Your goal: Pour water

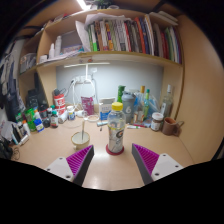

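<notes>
Our two fingers [82, 160] stand wide apart with nothing held in the gripper [113, 163]. One bottle [116, 127] with a yellow cap stands upright on the desk [50, 145], just ahead of the fingers and midway between them; we cannot tell what is in it. Beyond it, many small bottles and jars [140, 108] crowd the back of the desk, too many to count. Above, one shelf [110, 54] holds a row of books [130, 35].
</notes>
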{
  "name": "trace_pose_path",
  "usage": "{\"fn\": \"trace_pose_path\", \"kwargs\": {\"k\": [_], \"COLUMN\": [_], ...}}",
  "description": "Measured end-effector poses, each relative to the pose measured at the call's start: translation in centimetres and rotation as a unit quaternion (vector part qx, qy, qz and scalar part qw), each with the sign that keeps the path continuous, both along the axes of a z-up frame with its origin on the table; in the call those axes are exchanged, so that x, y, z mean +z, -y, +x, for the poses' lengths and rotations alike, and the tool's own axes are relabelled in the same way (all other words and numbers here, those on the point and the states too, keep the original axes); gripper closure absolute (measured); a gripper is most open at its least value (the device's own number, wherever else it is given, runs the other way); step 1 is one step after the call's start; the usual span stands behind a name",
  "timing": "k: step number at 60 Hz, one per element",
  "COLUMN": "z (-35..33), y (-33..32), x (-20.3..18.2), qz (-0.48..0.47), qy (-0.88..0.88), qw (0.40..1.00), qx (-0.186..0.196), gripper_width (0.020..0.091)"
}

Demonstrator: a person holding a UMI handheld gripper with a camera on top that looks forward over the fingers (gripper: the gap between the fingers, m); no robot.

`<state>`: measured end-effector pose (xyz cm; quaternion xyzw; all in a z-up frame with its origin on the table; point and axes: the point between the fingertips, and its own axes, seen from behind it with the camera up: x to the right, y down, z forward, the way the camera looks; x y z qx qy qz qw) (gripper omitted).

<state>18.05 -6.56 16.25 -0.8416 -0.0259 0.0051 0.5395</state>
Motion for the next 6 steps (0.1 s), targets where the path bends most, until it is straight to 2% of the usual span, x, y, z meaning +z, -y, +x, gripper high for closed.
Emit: {"fn": "trace_pose_path", "kwargs": {"k": [6], "z": [-1.1], "y": [2.8], "x": [1.3], "qz": [-0.003], "qy": [0.004], "qw": [1.0], "qx": [-0.007], "gripper_width": [0.0256]}}
